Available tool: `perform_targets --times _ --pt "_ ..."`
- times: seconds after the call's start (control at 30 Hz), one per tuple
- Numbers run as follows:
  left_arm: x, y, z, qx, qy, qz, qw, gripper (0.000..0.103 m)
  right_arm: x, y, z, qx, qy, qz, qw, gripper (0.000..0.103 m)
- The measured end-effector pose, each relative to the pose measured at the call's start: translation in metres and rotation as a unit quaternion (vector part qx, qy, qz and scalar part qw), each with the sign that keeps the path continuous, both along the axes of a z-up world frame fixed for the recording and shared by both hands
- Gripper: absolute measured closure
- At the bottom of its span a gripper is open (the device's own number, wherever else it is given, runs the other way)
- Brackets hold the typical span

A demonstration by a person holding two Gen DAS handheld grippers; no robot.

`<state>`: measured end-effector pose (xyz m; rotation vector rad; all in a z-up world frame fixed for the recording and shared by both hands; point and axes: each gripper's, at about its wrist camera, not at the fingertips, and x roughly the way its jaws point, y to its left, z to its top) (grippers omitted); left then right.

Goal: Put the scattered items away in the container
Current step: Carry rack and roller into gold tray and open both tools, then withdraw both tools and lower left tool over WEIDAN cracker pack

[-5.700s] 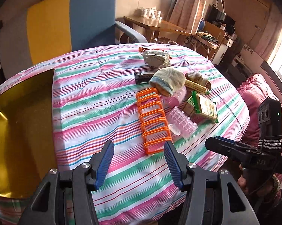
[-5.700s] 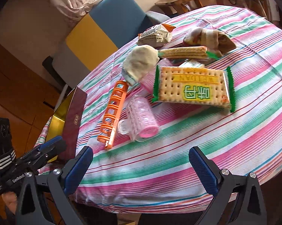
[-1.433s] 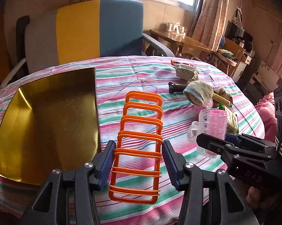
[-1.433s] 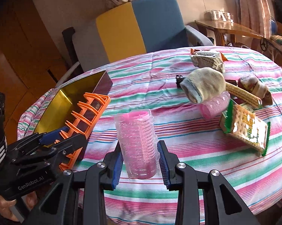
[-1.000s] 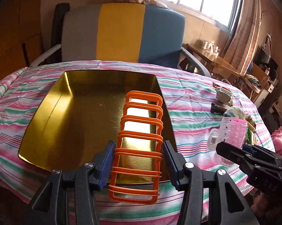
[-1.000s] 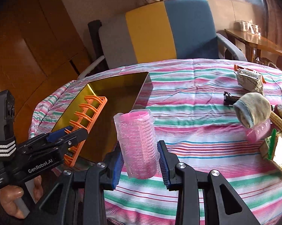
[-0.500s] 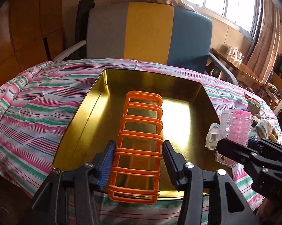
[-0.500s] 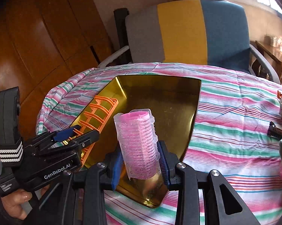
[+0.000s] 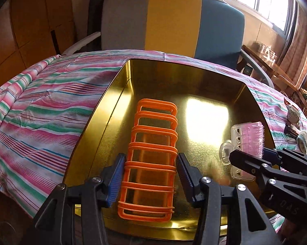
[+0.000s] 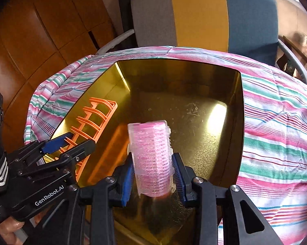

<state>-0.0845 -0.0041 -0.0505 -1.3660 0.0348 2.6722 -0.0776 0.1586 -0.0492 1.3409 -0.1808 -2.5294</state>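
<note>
A gold tray (image 9: 112, 110) lies on the striped tablecloth, its inside bare. My left gripper (image 9: 150, 163) is shut on an orange plastic rack (image 9: 153, 138), which hangs lengthwise over the tray's middle. My right gripper (image 10: 152, 169) is shut on a pink hair roller in a clear case (image 10: 149, 145), held upright above the tray (image 10: 194, 112). In the left wrist view the roller (image 9: 249, 134) and right gripper (image 9: 253, 156) sit at the tray's right side. In the right wrist view the rack (image 10: 92, 120) and left gripper (image 10: 72, 143) are at the tray's left.
A grey, yellow and blue armchair (image 9: 173, 20) stands behind the table. The striped cloth (image 9: 41, 112) drops off at the left edge. A beige sock (image 9: 304, 140) and a snack packet (image 9: 294, 112) lie far right. A hand (image 10: 8, 230) holds the left gripper.
Both grippers have carried their loads leftward from over the cloth to above the tray and come a little lower. Neither grip has changed.
</note>
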Motion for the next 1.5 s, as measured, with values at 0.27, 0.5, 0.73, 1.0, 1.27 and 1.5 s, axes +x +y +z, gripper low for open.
perform_targets --times 0.27,0.5,0.73,1.0,1.27,1.5 --pt "0.005 -0.004 0.002 0.002 0.003 0.008 1.0 0.051 0.002 -0.001 0.002 0.011 0.01 -0.003 1.0 0.064" --pt "0.013 -0.006 0.01 0.017 0.01 0.01 0.9997 0.051 0.009 0.0 0.011 0.005 0.024 -0.008 1.0 0.059" --pt "0.028 0.0 0.021 0.029 0.02 0.005 0.9994 0.051 0.021 0.0 0.024 -0.006 0.042 -0.009 0.999 0.053" --pt "0.041 0.003 0.025 0.037 0.022 0.005 0.999 0.05 0.033 0.006 0.032 -0.017 0.055 -0.016 0.998 0.053" --pt "0.053 0.018 0.03 0.037 0.028 -0.013 0.9988 0.05 0.049 0.029 0.036 -0.036 0.062 -0.04 0.997 0.053" --pt "0.065 0.053 0.035 0.05 0.027 -0.065 0.9963 0.05 0.077 0.087 0.036 -0.042 0.069 -0.102 0.991 0.049"
